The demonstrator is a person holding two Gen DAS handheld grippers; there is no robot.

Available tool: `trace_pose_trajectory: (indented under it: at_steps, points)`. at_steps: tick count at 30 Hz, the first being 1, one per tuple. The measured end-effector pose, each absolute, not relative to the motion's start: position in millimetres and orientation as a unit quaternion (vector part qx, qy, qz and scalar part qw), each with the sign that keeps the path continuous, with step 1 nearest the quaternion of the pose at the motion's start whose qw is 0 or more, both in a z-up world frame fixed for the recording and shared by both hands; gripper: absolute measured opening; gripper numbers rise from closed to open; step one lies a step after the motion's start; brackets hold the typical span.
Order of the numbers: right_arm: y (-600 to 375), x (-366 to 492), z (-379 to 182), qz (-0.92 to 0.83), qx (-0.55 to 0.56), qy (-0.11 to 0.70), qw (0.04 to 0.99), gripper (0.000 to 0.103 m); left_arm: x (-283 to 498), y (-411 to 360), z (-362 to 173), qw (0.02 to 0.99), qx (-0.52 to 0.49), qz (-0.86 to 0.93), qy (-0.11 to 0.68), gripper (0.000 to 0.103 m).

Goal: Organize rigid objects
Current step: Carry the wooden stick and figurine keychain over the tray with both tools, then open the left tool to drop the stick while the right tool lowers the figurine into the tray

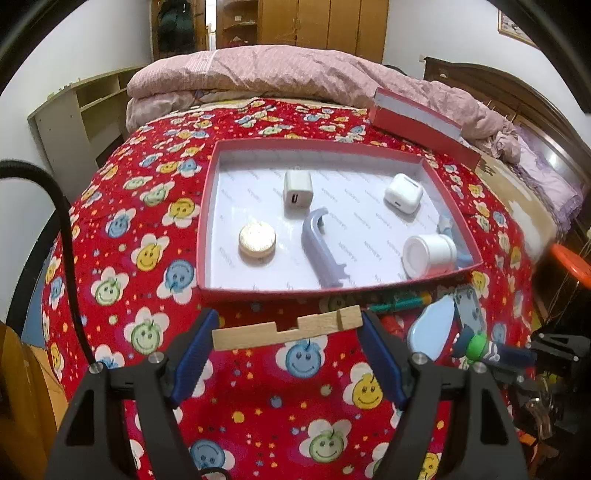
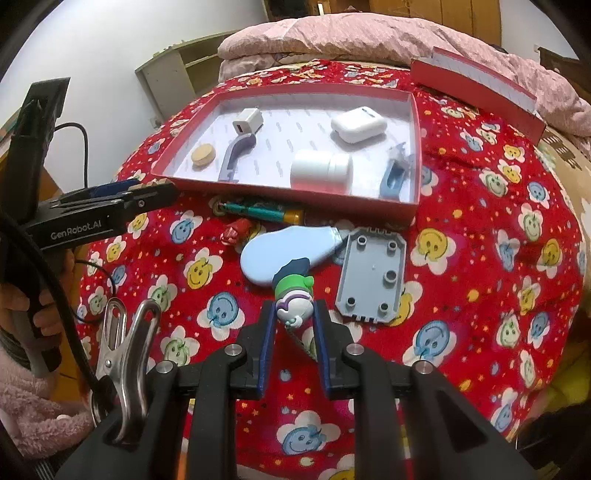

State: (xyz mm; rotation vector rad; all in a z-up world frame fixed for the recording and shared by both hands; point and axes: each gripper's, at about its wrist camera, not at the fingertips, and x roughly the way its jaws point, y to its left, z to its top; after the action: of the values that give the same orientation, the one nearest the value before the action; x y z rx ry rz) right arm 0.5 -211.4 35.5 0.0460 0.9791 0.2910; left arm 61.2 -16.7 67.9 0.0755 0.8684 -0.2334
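Left gripper [image 1: 286, 334]: my jaws wide, clamped on wooden block [image 1: 284, 330] endwise;
Right gripper [image 2: 294, 321]: my fingers pinch toy figure [image 2: 293, 295];
Box [image 2: 415, 147]: holds sorted items

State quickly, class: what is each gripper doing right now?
Left gripper: closed on the notched pale wooden block, held lengthwise.
Right gripper: closed on the small green-collared toy figure.

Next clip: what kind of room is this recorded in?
Most likely a home bedroom: the work happens on a bed with a red smiley-flower cover, a folded pink quilt behind it, a dark wooden headboard and wooden wardrobes.
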Motion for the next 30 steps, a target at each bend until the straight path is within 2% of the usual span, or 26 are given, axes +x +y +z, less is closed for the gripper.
trace_pose_trajectory:
  at_steps: [19, 30]
  points:
    - [-208, 20, 60, 0.141, 0.002, 0.439, 0.887, 0.021, 116, -29, 84, 0.908, 0.043, -0.098, 0.405, 0.08]
    - [-202, 39, 76, 0.14, -0.016, 0.422, 0.896, 0.021, 151, -35, 71, 0.903, 0.041, -0.078, 0.42, 0.08]
